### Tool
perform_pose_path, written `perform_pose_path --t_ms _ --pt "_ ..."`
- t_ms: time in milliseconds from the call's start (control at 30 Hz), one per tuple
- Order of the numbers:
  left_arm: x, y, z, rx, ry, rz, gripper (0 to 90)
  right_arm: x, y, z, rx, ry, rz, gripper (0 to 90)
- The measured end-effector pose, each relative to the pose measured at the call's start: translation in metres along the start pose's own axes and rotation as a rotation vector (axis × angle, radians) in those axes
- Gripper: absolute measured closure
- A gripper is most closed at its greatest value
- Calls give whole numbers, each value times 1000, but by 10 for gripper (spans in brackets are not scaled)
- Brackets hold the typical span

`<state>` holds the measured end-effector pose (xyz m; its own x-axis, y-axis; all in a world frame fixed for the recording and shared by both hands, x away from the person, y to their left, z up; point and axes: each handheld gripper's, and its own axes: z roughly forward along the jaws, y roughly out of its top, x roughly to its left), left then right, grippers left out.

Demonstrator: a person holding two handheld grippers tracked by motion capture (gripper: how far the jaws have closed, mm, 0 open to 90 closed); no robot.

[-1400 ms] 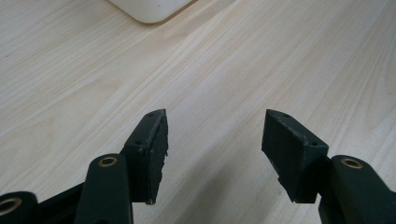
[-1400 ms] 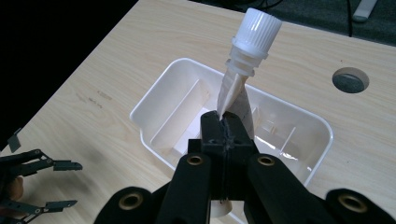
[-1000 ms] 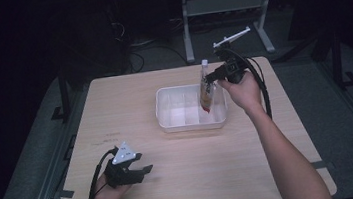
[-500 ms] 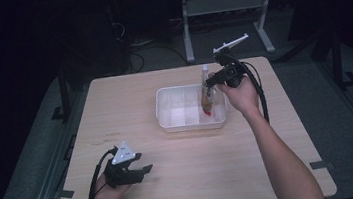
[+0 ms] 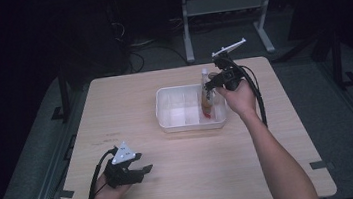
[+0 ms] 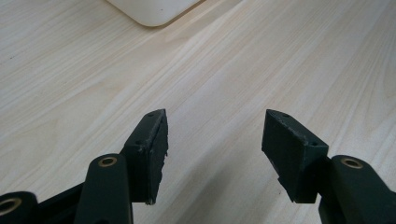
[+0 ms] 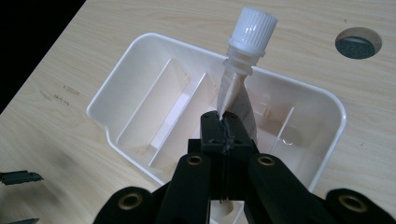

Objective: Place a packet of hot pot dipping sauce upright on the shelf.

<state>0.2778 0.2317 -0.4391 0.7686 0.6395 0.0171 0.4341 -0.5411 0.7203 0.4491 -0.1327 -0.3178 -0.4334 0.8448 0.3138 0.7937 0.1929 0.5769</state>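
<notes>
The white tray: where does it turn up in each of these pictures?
High view: the tray sits mid-table, right of centre.
Left gripper view: one rounded corner at the top edge.
Right gripper view: it spreads across the middle, under the shut right gripper holding a pouch.
Shared landmark: the wooden table.

A light wooden table with rounded corners stands lit amid a dim room, grey floor around it, a pale metal stand behind its far edge, dark cables beside that stand.
</notes>
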Motion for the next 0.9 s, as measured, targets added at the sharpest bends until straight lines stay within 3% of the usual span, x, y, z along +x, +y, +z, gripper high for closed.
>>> perform_pose_path --t_ms 567,667,900 --pt "0 0 0 -2 -3 -2 404 -4 -7 16 34 -4 14 881" --pt "0 0 0 0 -4 -1 403 -7 -9 17 20 16 38 875" --pt "-1 0 1 1 -6 2 402 -8 -9 15 25 3 36 843"
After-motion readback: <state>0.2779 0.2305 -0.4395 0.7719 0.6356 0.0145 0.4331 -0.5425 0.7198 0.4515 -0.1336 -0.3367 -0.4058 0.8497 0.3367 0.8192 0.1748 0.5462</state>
